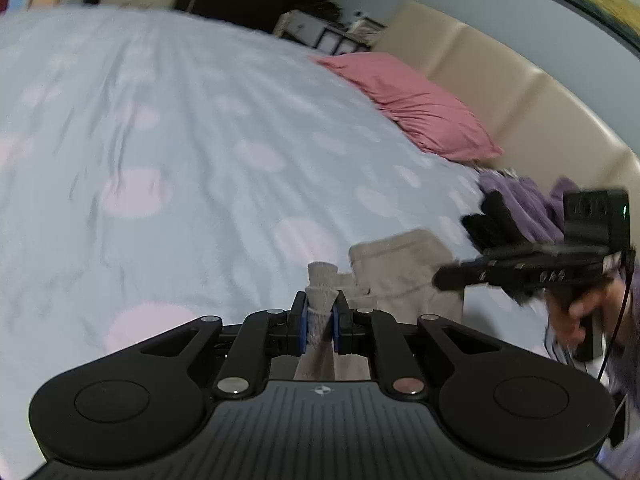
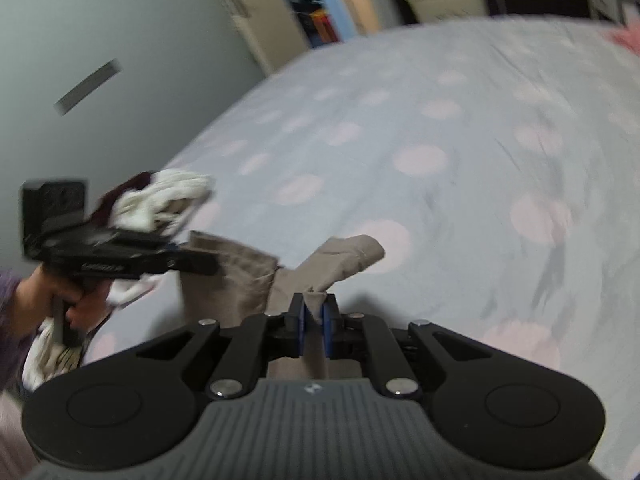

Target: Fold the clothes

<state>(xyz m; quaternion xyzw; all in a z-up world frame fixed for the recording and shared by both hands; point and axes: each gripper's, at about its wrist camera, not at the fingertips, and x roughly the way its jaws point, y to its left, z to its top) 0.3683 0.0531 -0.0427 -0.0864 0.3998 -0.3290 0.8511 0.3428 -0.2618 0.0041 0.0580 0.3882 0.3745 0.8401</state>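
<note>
Both grippers — left gripper (image 1: 320,316), right gripper (image 2: 314,320) — pinch one beige garment (image 1: 400,272) above the spotted bedsheet (image 1: 180,140).

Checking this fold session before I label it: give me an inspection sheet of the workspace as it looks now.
Surface: pale blue bedsheet with pink dots, creased.
Job's things: beige fabric garment, lifted off the sheet between both tongs.
Clutter: pink pillow; purple clothing heap; white and maroon clothing heap.
Grippers: left tongs shut on the garment; right tongs shut on it too.
Cables: thin black cable by the right hand.
Surroundings: cream padded headboard, grey wall, cream door.
</note>
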